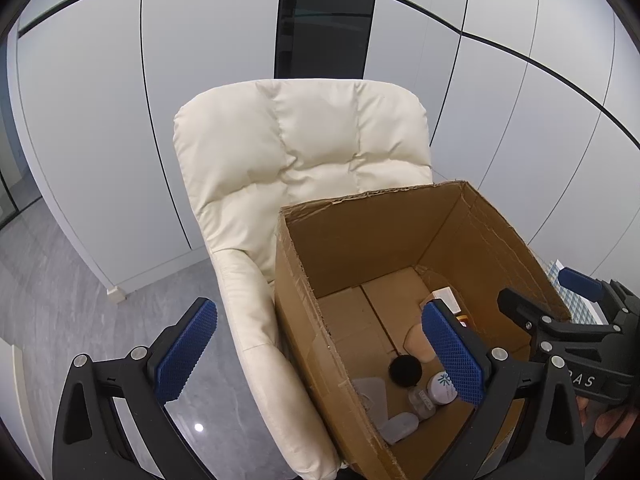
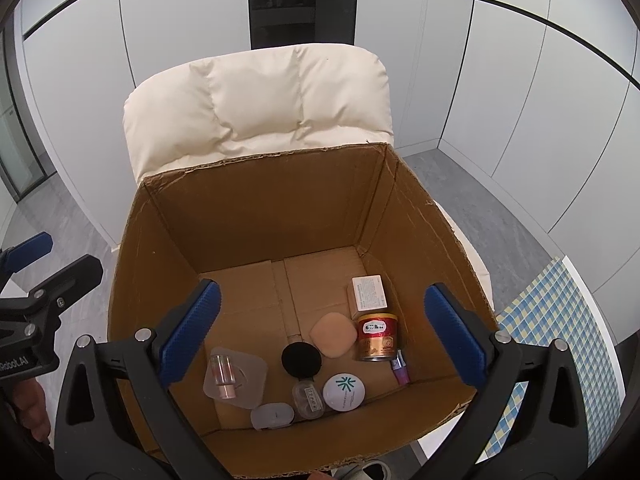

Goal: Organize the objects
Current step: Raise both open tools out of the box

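An open cardboard box (image 2: 264, 184) stands on a cream padded chair (image 2: 256, 92). On its floor lie a white carton (image 2: 368, 296), a red and gold can (image 2: 377, 336), a peach sponge (image 2: 333, 334), a black round puff (image 2: 301, 359), a white round compact (image 2: 344, 392), a purple tube (image 2: 400, 370) and a clear packet with a small bottle (image 2: 234, 376). My right gripper (image 2: 324, 332) hangs over the box, open, with nothing between its blue pads. My left gripper (image 1: 320, 354) is open and holds nothing, straddling the box's left wall (image 1: 300, 320).
A blue and yellow checked cloth (image 2: 560, 320) covers a surface to the right of the box. Grey floor (image 1: 80, 300) lies left of the chair, with white wall panels (image 1: 100, 120) behind. A clear case (image 2: 308, 400) and a small white case (image 2: 272, 416) lie by the box's near wall.
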`<state>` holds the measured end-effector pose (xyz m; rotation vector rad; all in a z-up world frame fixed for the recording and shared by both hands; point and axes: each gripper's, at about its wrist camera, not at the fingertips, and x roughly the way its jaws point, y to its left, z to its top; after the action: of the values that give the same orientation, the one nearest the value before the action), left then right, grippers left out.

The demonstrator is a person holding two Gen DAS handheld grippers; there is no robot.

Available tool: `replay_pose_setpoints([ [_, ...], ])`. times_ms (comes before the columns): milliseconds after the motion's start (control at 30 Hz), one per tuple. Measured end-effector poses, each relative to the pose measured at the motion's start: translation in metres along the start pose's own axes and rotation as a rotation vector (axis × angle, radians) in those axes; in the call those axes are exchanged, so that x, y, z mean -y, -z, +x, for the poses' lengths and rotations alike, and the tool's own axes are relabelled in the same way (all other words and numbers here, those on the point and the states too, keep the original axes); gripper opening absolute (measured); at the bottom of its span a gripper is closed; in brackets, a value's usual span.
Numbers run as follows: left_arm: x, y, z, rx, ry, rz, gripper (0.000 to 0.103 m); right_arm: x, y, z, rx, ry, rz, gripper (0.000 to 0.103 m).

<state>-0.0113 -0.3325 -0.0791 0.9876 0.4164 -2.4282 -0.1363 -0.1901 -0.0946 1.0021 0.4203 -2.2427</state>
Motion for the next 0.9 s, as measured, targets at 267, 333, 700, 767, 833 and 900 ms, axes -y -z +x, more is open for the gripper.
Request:
replay_pose_setpoints([
  [267, 0.017, -0.003, 0.004, -0.004, 0.006, 0.009, 0.102, 0.019, 0.008, -0.003, -0.008, 0.009, 0.026, 0.103],
  [333, 0.023, -0.003, 0.006, -0.006, 0.006, 0.017, 0.102, 0.026, 0.009, -0.004, -0.01, 0.016, 0.033, 0.103],
  [700, 0.053, -0.002, 0.011, -0.01, 0.022, 0.052, 0.102, 0.061, 0.018, -0.011, -0.011, 0.051, 0.08, 0.103],
  [767, 0.058, -0.002, 0.011, -0.011, 0.03, 0.058, 0.102, 0.068, 0.019, -0.013, -0.01, 0.056, 0.092, 0.103],
  [833, 0.064, -0.002, 0.012, -0.012, 0.036, 0.065, 0.102, 0.073, 0.021, -0.014, -0.012, 0.056, 0.101, 0.103],
  [900, 0.068, -0.002, 0.011, -0.015, 0.041, 0.066, 0.102, 0.08, 0.022, -0.016, -0.008, 0.061, 0.113, 0.103],
])
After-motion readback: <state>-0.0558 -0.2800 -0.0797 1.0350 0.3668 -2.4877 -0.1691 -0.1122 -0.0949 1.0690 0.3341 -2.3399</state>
